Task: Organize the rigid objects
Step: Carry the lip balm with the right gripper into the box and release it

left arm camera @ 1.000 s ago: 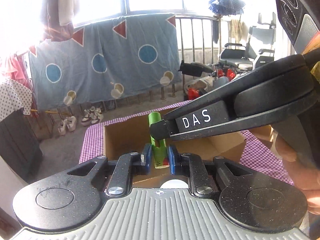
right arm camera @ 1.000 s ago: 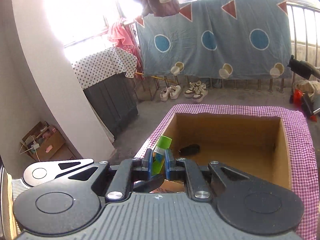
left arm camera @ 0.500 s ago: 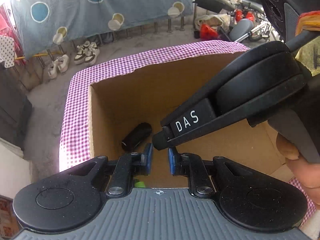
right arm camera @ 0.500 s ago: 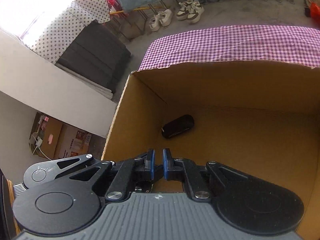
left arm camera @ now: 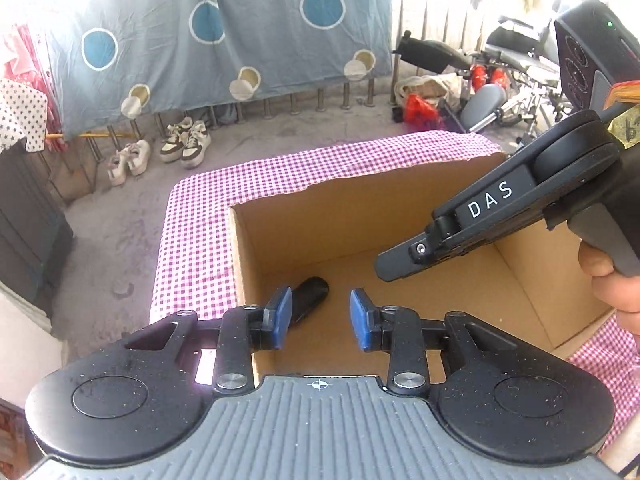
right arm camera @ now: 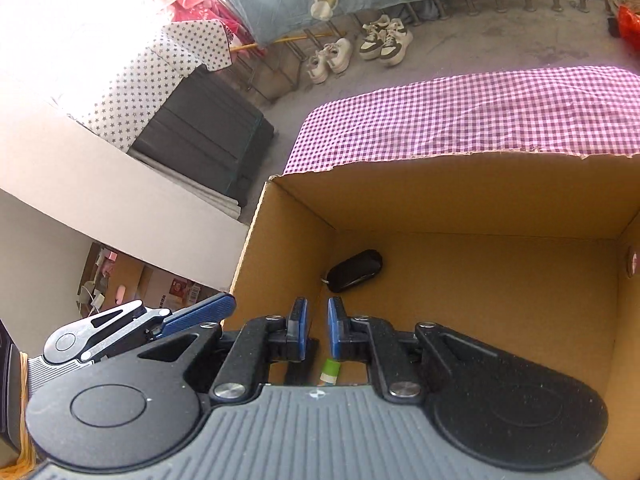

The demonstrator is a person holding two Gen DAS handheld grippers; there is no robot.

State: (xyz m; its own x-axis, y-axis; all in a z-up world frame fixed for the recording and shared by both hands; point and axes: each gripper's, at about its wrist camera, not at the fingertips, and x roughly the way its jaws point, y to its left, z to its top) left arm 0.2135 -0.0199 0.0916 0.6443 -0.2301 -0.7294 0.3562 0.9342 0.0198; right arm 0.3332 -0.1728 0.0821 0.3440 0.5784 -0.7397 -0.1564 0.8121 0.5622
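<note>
An open cardboard box (left arm camera: 360, 216) (right arm camera: 480, 200) stands on a purple checked cloth (left arm camera: 200, 240). A black oblong object (left arm camera: 312, 292) (right arm camera: 354, 270) lies on the box floor by the left wall. A green tube (right arm camera: 330, 372) shows in part under my right gripper, low in the box. My left gripper (left arm camera: 320, 308) hangs over the box's near left corner; its jaws are opening with nothing between them. My right gripper (right arm camera: 318, 320) (left arm camera: 396, 268) points down into the box, shut and empty. A blue finger of the left gripper (right arm camera: 200, 314) shows at lower left.
A person's hand (left arm camera: 612, 280) holds the right gripper's handle. Beyond the table are pairs of shoes (left arm camera: 184, 146) on the floor, a blue sheet (left arm camera: 224, 32) on a railing, a dark cabinet (right arm camera: 200, 140) at the left and parked wheeled gear (left arm camera: 492, 92) at the right.
The green tube has left the right gripper's jaws and now lies in the box. Both grippers have tipped down over the box. The left jaws have spread apart.
</note>
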